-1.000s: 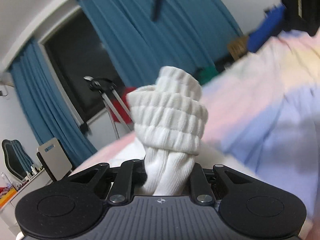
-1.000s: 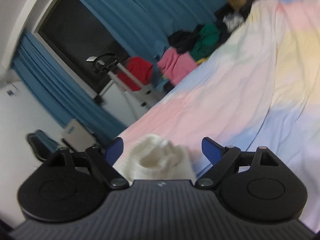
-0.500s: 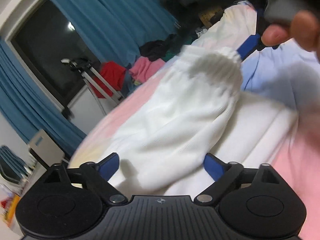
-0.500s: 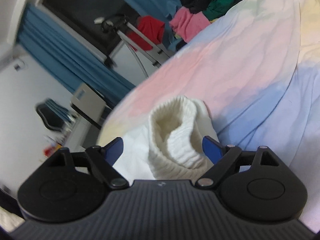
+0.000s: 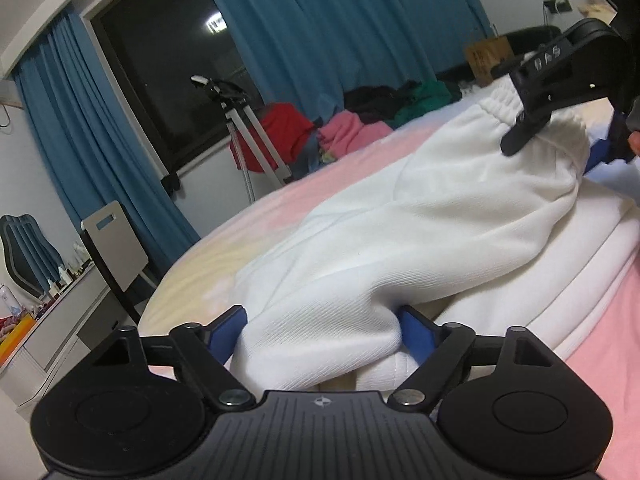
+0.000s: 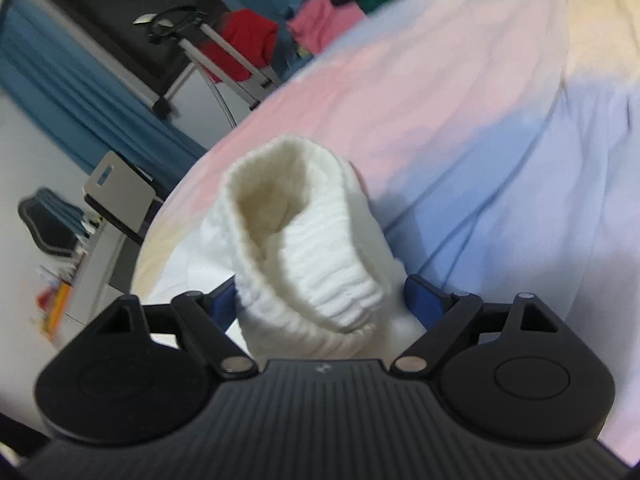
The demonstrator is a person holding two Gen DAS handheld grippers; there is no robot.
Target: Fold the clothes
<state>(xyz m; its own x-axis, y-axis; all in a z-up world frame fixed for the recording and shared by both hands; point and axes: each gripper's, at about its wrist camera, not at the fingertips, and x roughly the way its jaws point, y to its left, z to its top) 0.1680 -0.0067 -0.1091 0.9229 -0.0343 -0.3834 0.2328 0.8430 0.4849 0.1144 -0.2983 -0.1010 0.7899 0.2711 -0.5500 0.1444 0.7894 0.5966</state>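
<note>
Both your grippers, left gripper [image 5: 322,330] and right gripper [image 6: 320,304], have just been closing around the white fleece sweatpants [image 5: 420,232] on the pastel bedsheet [image 6: 460,120]; pad contact unclear; folding barely begun.

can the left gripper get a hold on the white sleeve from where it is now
Probably yes. The white sleeve already lies between the pads of the left gripper, whose jaws have just been closing, with nothing else in between. The right gripper straddles the ribbed cuff at the far end, so it isn't blocking.
</note>
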